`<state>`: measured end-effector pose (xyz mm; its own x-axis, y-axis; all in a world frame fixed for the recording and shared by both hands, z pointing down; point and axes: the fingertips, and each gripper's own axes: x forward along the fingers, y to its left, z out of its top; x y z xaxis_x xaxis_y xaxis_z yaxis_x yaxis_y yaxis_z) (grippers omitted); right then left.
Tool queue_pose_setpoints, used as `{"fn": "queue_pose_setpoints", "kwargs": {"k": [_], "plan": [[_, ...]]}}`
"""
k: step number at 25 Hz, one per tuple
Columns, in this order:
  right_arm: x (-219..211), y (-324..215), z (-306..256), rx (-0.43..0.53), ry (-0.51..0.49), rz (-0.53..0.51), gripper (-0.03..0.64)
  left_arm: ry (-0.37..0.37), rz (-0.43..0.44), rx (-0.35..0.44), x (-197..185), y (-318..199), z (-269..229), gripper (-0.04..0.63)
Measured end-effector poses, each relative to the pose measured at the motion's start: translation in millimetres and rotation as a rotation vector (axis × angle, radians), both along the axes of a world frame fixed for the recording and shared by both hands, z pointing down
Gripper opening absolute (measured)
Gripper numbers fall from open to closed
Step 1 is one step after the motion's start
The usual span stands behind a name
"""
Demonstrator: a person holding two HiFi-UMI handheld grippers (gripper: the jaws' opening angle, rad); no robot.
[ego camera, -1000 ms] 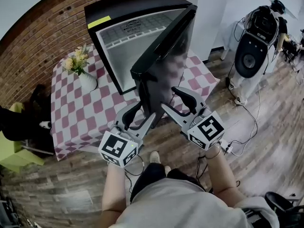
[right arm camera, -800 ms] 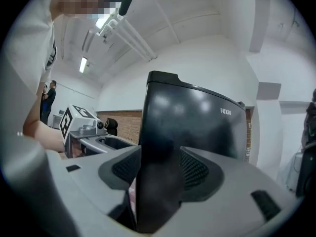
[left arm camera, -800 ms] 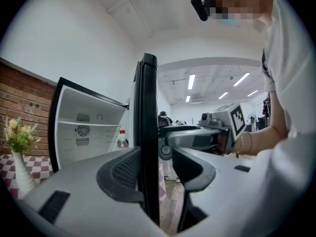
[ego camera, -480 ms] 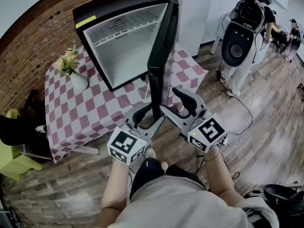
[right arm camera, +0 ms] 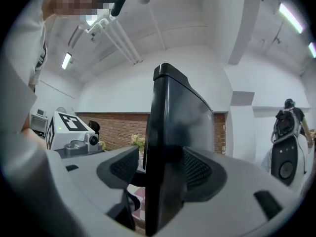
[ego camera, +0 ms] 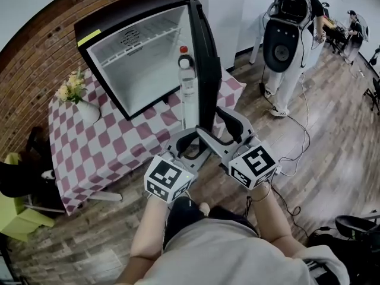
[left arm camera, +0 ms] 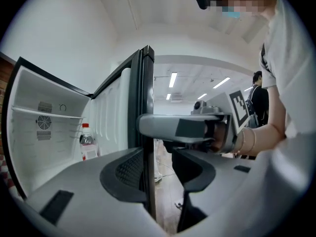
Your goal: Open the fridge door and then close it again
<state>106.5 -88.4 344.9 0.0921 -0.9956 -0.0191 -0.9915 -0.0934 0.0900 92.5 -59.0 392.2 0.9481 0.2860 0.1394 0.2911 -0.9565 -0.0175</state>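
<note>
One vase of flowers [ego camera: 80, 103] is standing at the left end of the counter [ego camera: 113, 153], which is wearing a red-and-white checked cloth in front of a brick wall [ego camera: 35, 58]. Just to its right the black fridge [ego camera: 119, 16] is sitting on that same counter with its white inside showing. The fridge door [ego camera: 205, 58] is standing wide open, turned edge-on toward the person, and a clear bottle with a red cap [ego camera: 187, 79] is riding in the door's inner rack.

At the door's free edge the left hand-held gripper [left arm camera: 160, 169] is reaching in with its jaws spread. The edge is running up between them, close against the jaw on the inner side, while a clear gap is showing before the other jaw. Next to it the right hand-held gripper [right arm camera: 160, 168] is straddling the same door. Its jaws have just been opening and are now standing wide: the glossy outer face is lying against or very near one ribbed pad, and the other pad is standing apart from the inner side. Neither hand-held gripper is pinching the door.

Farther right, well apart from the fridge, a person carrying a large backpack unit [ego camera: 285, 37] is standing on the wooden floor [ego camera: 332, 135].
</note>
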Motion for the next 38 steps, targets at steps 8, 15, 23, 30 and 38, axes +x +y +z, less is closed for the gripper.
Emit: {"fn": "queue_pose_setpoints", "kwargs": {"k": [8,15,23,30,38], "plan": [[35,25,9,-0.036,0.012,0.140,0.229,0.009,0.078,0.009,24,31,1,0.149],[51,41,13,-0.030,-0.006,0.169,0.224,0.004,0.088,0.021,31,32,5,0.086],[75,65,14,-0.028,-0.010,0.263,0.177,0.000,0.023,-0.018,35,12,2,0.048],[100,86,14,0.000,-0.027,0.367,0.157,0.027,-0.035,-0.006,34,-4,-8,0.025],[119,102,17,0.008,-0.039,0.429,0.152,0.050,-0.156,-0.046,27,-33,-12,0.018]]}}
